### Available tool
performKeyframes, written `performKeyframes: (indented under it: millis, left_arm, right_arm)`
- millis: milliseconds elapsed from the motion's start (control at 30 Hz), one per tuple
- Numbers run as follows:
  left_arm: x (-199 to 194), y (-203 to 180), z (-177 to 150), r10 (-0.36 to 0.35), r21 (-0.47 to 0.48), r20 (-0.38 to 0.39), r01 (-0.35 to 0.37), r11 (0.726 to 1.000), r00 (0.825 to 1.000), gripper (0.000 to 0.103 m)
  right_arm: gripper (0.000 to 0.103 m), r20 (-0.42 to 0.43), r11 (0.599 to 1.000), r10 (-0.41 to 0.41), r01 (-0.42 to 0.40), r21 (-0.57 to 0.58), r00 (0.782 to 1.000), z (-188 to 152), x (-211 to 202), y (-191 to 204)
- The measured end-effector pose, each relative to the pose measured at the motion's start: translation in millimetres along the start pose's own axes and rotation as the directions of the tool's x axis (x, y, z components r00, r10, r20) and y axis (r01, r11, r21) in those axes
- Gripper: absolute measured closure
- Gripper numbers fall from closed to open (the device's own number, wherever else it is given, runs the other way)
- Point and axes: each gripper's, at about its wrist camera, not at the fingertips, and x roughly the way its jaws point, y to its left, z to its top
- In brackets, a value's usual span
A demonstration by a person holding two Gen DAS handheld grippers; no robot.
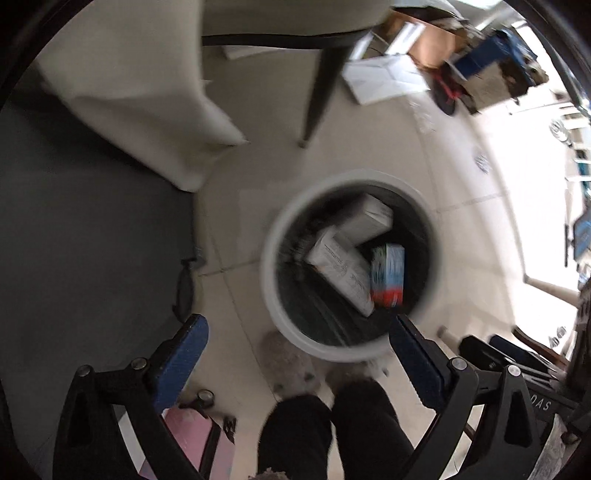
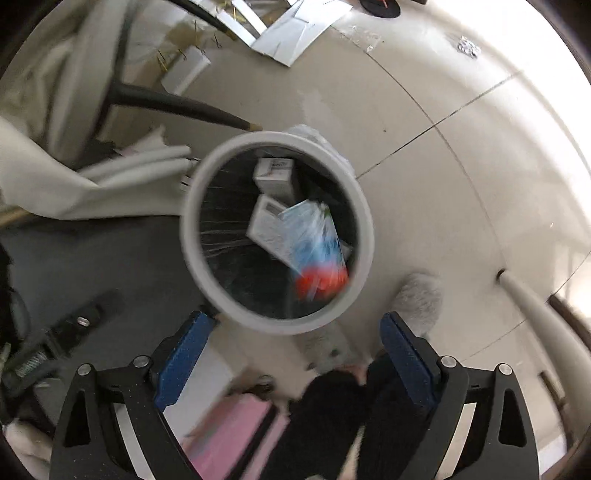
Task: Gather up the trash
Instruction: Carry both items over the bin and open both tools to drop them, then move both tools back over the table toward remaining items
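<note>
Looking straight down past both tools, I can see a round bin (image 1: 267,273) with a pale grey rim (image 2: 192,243) and a dark liner, standing on the cream tiled floor (image 2: 424,192). The left gripper (image 1: 299,349) hangs over the bin's near edge with its blue-padded fingers (image 1: 184,354) spread wide apart and nothing between them. The right gripper (image 2: 297,341) is just as wide apart and just as bare, its tips at the near rim of the bin too. Inside the bin lie two white cartons (image 1: 341,267), one farther in (image 2: 275,177) and one nearer the middle, overlapping each other. A blue, white and red packet (image 2: 317,251) is smeared with motion blur at the bin's mouth, on the side nearer the right-hand fingers; from the left wrist view the same packet (image 1: 388,275) sits against the white cartons, though whether it has landed or is in the air I cannot tell. A dark, tapered table leg (image 1: 319,96) comes down to the floor just beyond the bin, with a pale cloth (image 1: 147,92) hanging beside it. The person's dark trouser legs (image 1: 332,428) and fluffy grey slippers (image 2: 419,295) stand right by the bin, and something pink (image 2: 236,435) lies on the floor near the feet. Loose white papers (image 2: 295,26) lie well beyond, across the tiles.
</note>
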Motion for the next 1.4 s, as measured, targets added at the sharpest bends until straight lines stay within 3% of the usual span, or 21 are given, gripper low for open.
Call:
performKeyframes:
  millis: [200,433,833,1400]
  left_arm:
    - [-11.1,4.9,-8.6,0.059,0.029,0.019,-0.059,0.998,0.998,0.003]
    - [-57.6,-0.8,-27.0,0.092,0.072,0.073,-0.097,0.993,0.993,0.003]
    - [-151.0,-9.3,-68.5,0.061,0.087,0.117,-0.072,0.994,0.991,0.003]
    - [-322.9,-7.3,-144.0,0.062,0.078,0.225,-0.081,0.994,0.972,0.003]
  right_arm:
    - [0.004,0.057,0.978,-0.181,0.185,-0.096,0.982,-6.9,3.6,19.7]
    - [0.004,0.137,0.952,-0.268,0.284,-0.112,0.954,-20.7,-43.2,37.0]
    - [0.004,0.219,0.947,-0.268,0.298,-0.121,0.938,-65.1,-144.6,74.3]
    - [0.004,0.303,0.975,-0.167,0.203,-0.092,0.938,-161.3,-316.6,116.4]
